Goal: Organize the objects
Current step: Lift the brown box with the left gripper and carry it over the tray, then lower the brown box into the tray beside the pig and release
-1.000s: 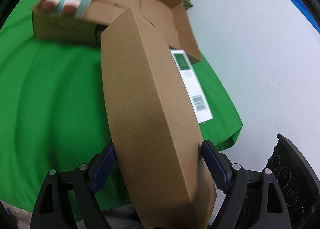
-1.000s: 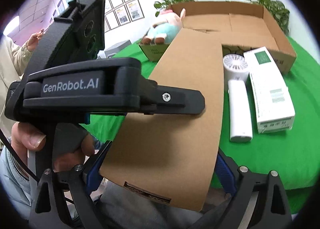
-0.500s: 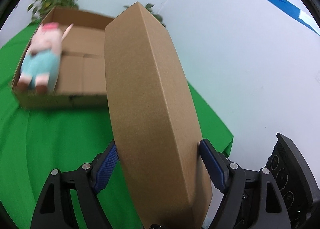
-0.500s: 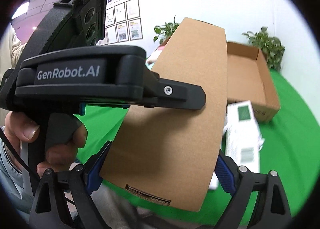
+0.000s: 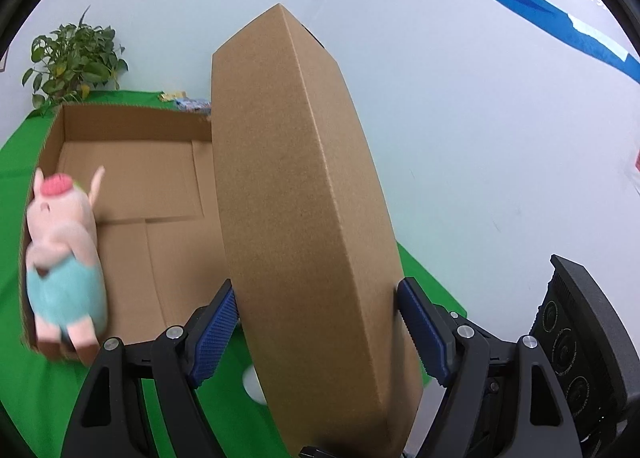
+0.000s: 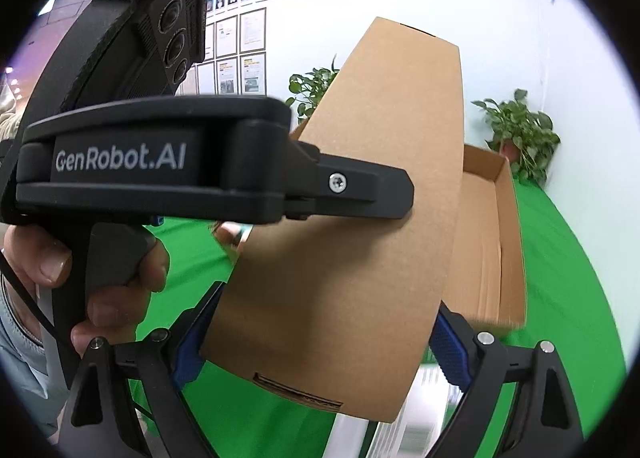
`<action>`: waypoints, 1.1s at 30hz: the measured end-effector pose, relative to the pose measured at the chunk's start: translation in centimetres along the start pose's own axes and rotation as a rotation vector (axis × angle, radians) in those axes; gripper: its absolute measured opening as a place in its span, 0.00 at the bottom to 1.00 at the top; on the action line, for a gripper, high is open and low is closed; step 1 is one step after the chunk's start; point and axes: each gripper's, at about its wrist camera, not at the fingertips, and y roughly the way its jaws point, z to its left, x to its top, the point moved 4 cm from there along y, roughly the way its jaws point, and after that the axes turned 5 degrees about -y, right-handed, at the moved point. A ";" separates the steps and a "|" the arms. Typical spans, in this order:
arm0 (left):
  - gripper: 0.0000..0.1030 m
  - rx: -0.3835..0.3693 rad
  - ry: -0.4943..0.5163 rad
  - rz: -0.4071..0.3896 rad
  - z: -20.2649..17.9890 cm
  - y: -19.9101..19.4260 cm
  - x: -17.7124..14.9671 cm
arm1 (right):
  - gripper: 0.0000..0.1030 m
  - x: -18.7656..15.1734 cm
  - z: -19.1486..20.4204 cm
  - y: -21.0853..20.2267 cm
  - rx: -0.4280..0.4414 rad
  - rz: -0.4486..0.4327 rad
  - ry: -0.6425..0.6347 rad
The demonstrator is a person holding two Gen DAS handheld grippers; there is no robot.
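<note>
The flat, closed brown cardboard box (image 5: 304, 218) is off the green-covered surface (image 5: 24, 398), tilted up on end in front of you with both hand-held grippers clamped on it. Going left to right: the pink plush pig in teal trousers (image 5: 64, 266) lies at the left edge of the open brown cardboard tray (image 5: 132, 146); your left hand-held gripper (image 5: 316, 334) holds the box's narrow edge, blue pads pressed on either side, jaws fairly wide; your right hand-held gripper (image 6: 320, 342) grips the broad face, nearly fully spread. Keep both grips firm and move them together, so the box does not twist, and lower it clear of the pig. Compared with a second ago the box stands higher and steeper, and the left jaws have closed slightly on it.
</note>
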 end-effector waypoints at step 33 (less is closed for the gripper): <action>0.77 0.236 -0.233 0.122 17.7 8.7 4.0 | 0.89 2.7 -5.5 19.1 0.336 0.230 0.187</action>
